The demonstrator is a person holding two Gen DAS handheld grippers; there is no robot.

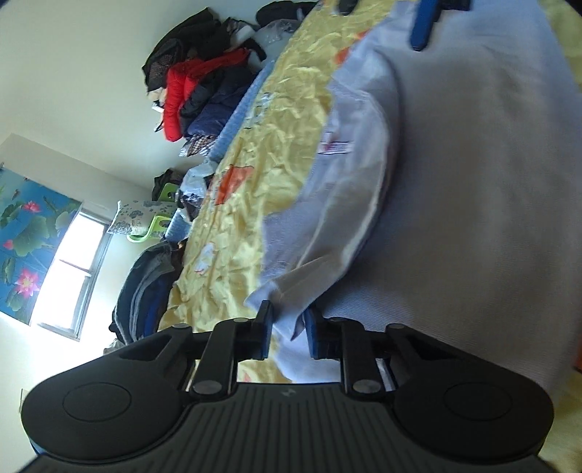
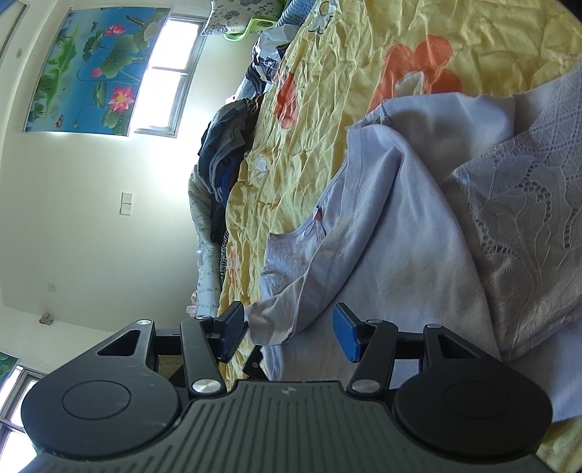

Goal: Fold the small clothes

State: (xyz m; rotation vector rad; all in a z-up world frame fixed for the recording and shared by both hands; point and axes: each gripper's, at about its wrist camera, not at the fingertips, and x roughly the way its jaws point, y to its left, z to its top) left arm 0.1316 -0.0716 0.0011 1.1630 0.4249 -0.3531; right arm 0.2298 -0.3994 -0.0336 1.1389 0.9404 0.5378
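A pale lavender garment [image 1: 454,163] lies spread on the yellow flowered bedsheet [image 1: 276,120], a white label [image 1: 336,147] showing at a folded-over edge. My left gripper [image 1: 288,334] is shut on a corner of that garment, the cloth filling the narrow gap between its blue pads. In the right wrist view the same garment [image 2: 382,225] shows a lace panel [image 2: 527,203] and a small pink loop [image 2: 314,222]. My right gripper [image 2: 291,336] stands open, a folded edge lying loose between its pads. One of its blue fingers [image 1: 423,25] shows at the top of the left wrist view.
Piles of dark clothes [image 1: 149,291] and a red jacket [image 1: 182,94] line the bed's far side by the wall. A green stool [image 1: 151,229], a patterned pillow [image 2: 236,18], a bright window [image 2: 171,72] and a lotus picture [image 2: 91,65] stand beyond.
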